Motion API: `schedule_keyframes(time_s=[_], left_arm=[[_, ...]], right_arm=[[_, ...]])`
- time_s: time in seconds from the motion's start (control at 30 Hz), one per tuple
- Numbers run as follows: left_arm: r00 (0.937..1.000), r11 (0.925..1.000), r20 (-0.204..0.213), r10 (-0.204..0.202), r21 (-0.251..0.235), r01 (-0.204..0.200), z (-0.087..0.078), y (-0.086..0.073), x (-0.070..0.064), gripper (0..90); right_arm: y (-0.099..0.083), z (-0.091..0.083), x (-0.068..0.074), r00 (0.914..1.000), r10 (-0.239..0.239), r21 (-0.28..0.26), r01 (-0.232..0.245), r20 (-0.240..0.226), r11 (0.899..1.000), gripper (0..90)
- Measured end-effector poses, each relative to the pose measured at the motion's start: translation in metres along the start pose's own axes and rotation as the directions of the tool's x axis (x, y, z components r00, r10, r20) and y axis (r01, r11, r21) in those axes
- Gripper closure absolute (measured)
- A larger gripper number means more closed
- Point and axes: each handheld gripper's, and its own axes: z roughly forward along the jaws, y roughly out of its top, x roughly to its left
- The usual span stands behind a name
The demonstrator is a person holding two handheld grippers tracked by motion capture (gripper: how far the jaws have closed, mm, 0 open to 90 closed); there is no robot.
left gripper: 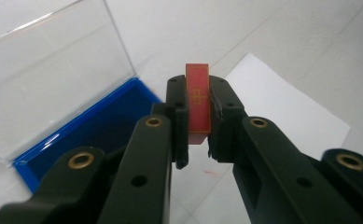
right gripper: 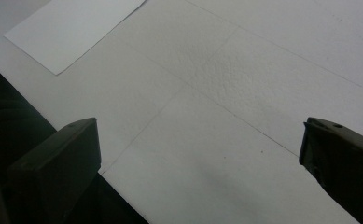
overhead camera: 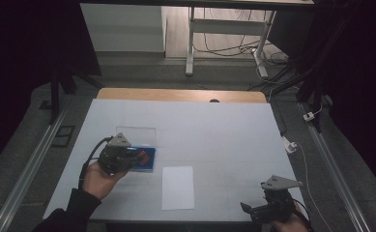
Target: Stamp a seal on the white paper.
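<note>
The red block [left gripper: 198,103] is a small flat piece with thin gold lines and a cross-like mark on its narrow face. It stands upright between the left tongs [left gripper: 198,116], which are closed on it from both sides, one jaw against each broad face. In the high view the red block [overhead camera: 144,155] shows as a small red spot at the 3 o'clock side of the left tongs [overhead camera: 139,157], just above the blue box [overhead camera: 149,161].

The blue box [left gripper: 100,126] is a shallow blue tray with a clear lid [left gripper: 53,70] standing open behind it. In the left gripper view it lies at about 9 o'clock from the block. The gold lines on the block can be read in that view, while in the high view they are too small to tell.

A white sheet of paper [overhead camera: 178,187] lies on the surface [overhead camera: 224,135] at about 4 o'clock from the box, close to the near edge. In the left gripper view a corner of it [left gripper: 282,107] is behind the jaws.

The right tongs [overhead camera: 258,209] are held at the near right corner of the surface, well apart from the box. In the right gripper view the right tongs [right gripper: 200,154] stand wide, with bare white surface [right gripper: 244,93] between the jaws, and the paper [right gripper: 72,28] is at 11 o'clock.
</note>
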Motion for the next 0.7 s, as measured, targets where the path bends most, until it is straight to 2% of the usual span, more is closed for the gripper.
schedule_keyframes(time_s=[0.1, 0.33, 0.47, 0.7], left_arm=[[0.9996, 0.9999, 0.027, -0.012, 0.0, 0.012, 0.002, 0.003, -0.002, 79.6], [0.998, 1.0, 0.063, 0.006, 0.006, -0.007, 0.007, 0.009, -0.014, 79.6], [0.9968, 0.9988, 0.068, 0.042, 0.022, -0.044, 0.012, 0.013, -0.024, 79.6], [0.9907, 0.9932, 0.094, 0.099, 0.053, -0.104, 0.025, 0.018, -0.041, 79.5]], right_arm=[[0.0, 0.0, 0.0, 1.0, 0.002, -0.004, -0.002, 0.0, 1.0, 0.0], [0.0, 0.0, 0.0, 1.0, 0.006, -0.005, -0.006, 0.002, 1.0, 0.0], [0.0, -0.001, 0.0, 0.9999, 0.011, -0.009, -0.011, 0.005, 1.0, 0.0], [0.0, -0.001, -0.001, 0.9999, 0.016, -0.01, -0.016, 0.006, 1.0, 0.0]])
